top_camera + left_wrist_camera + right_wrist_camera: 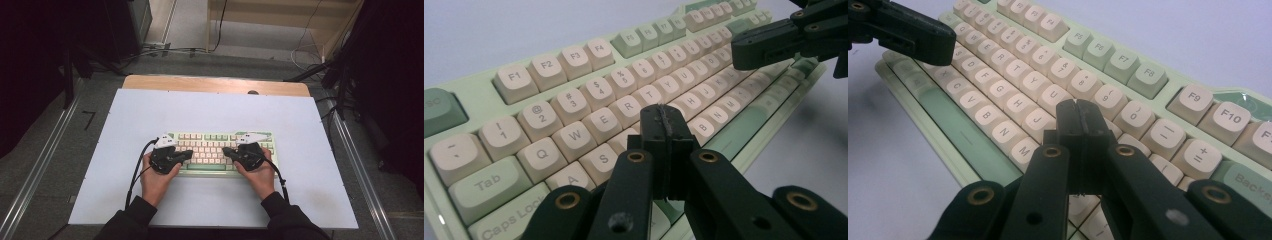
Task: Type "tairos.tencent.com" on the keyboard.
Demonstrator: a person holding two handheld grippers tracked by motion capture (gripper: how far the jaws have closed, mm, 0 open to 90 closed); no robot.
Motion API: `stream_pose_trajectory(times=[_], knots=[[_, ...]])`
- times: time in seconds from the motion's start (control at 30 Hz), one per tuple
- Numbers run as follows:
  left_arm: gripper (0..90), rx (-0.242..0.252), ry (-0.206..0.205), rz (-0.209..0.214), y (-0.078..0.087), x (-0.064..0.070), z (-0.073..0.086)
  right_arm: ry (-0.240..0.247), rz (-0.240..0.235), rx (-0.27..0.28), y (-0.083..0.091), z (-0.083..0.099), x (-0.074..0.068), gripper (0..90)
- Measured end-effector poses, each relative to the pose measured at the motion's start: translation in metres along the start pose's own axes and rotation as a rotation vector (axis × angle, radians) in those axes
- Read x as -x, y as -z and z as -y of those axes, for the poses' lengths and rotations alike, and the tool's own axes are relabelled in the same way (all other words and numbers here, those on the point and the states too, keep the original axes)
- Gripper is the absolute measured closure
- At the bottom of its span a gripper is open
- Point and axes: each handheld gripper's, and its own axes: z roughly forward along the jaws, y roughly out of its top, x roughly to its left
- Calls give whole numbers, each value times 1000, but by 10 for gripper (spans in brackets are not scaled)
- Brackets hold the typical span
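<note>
The keyboard (220,150), pale green in its case with cream keycaps and green accent keys, lies flat near the middle of the white surface (150,110), its long side running left to right and its space bar toward the person. In the left gripper view the function row, number row and the Q, W, E, R letters read clearly, with Tab and Caps Lock in green at the near corner.

The left gripper (189,154) sits over the left half of the keyboard, held in the person's left hand (156,180). Its jaws are pressed together with nothing between them, and their joined tip hangs over the keys around D and F; whether the tip actually touches a keycap is hard to judge from this angle. The right gripper (226,151) sits over the right half, held in the right hand (262,177). Its jaws are likewise closed flat against each other and empty, the tip lying above the keys near J and K. The two tips point toward each other across the middle of the keyboard, near but apart.

A cable (137,167) trails from the left gripper back across the surface toward the person's dark sleeve (127,220).
</note>
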Motion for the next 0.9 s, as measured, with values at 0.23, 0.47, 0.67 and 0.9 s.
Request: stream_pose_trajectory(times=[0.23,0.47,0.67,0.9], knots=[[900,-13,-3,7,-3,1,1,-2,1,5,-1,-2,0,878],[900,-26,-6,9,-6,3,2,-2,2,4,-2,-3,0,878],[900,-42,-20,5,-9,4,3,-6,2,4,-2,-3,0,878],[900,-42,-20,7,-9,5,3,-5,2,6,-2,-3,0,878]])
